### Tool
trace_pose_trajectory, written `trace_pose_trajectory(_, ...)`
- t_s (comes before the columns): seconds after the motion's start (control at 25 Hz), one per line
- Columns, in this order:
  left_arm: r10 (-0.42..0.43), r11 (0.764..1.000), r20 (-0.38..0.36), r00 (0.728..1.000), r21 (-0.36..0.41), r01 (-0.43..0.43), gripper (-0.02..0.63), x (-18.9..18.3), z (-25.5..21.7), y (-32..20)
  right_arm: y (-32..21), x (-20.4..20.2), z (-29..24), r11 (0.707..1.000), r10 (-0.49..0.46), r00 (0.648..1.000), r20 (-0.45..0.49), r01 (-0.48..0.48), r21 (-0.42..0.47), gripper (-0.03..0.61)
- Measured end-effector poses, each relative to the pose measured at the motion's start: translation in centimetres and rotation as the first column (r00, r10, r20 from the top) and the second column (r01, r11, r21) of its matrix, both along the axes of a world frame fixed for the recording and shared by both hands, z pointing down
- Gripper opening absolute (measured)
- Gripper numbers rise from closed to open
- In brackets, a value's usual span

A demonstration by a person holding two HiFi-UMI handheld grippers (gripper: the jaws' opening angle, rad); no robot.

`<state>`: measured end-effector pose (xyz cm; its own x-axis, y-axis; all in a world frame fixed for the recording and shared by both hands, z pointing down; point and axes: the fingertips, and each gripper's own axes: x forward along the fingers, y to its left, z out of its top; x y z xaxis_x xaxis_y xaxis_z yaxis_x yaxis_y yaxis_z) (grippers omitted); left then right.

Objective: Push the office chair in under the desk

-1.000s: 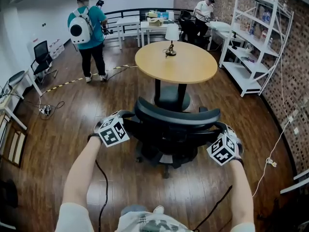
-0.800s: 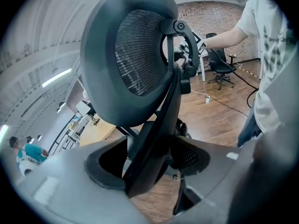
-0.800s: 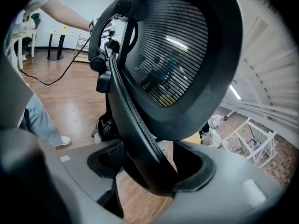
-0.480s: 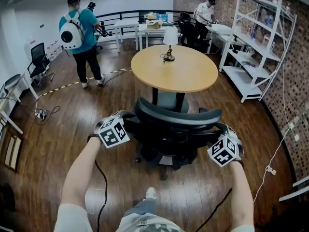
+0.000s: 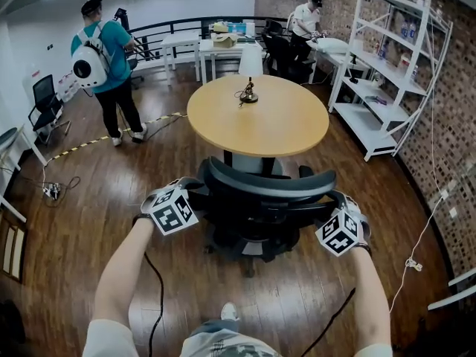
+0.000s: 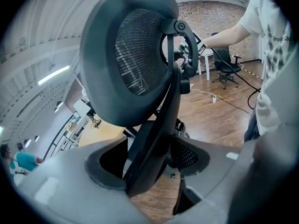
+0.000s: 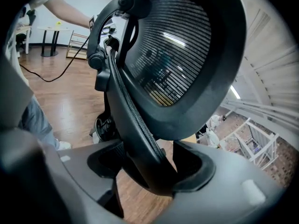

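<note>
The black mesh office chair (image 5: 262, 193) stands with its back to me and its seat at the near edge of the round wooden desk (image 5: 256, 114). My left gripper (image 5: 193, 187) holds the left edge of the backrest, and my right gripper (image 5: 332, 201) holds the right edge. In the left gripper view the backrest frame (image 6: 154, 120) runs between the jaws of that gripper (image 6: 149, 167) and fills the gap. The right gripper view shows the same: the frame (image 7: 135, 125) sits tight between the jaws of that gripper (image 7: 147, 169).
A small lamp (image 5: 249, 67) stands on the desk. A person with a white backpack (image 5: 103, 58) stands at the back left. White shelving (image 5: 387, 73) lines the brick wall on the right. Cables (image 5: 413, 262) trail on the wood floor. A spare chair (image 5: 46, 104) is far left.
The chair and both grippers have moved forward, so the desk now sits closer and its edge reaches over the seat. The person with the backpack has shifted left in view.
</note>
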<state>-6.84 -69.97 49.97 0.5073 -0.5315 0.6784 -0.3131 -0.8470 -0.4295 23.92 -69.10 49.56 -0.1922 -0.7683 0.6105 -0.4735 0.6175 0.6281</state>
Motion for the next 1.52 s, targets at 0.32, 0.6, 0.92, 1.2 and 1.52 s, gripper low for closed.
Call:
trace_pose_trajectory(0.32,0.013,1.0,-0.002,1.0,-0.008,-0.013,0.31,0.0,-2.1,-7.9,-7.5,0.0,-2.1,1.0,0.017,1.0,0.002,-0.017,-0.01,0.313)
trace_pose_trajectory(0.6,0.023,1.0,-0.01,1.0,0.014,-0.023,0.31,0.9,-0.2,-9.4,-9.0,0.8,-0.2,1.0,0.027,1.0,-0.002,-0.027,0.003,0.311)
trace_pose_trajectory(0.92,0.037,0.999,-0.019,0.999,0.022,-0.037,0.31,0.8,-0.4,-11.7,-11.2,0.6,-0.3,0.999,0.036,0.999,-0.007,-0.036,0.006,0.311)
trace_pose_trajectory(1.2,0.036,0.999,-0.02,0.999,0.035,-0.035,0.311,1.0,0.2,-12.2,-11.7,0.9,0.3,0.999,0.044,0.999,-0.007,-0.044,0.015,0.313)
trace_pose_trajectory(1.52,0.045,0.998,-0.038,0.998,0.052,-0.043,0.314,1.0,0.1,-12.1,-11.6,0.9,0.4,0.999,0.044,0.999,-0.007,-0.044,0.0,0.316)
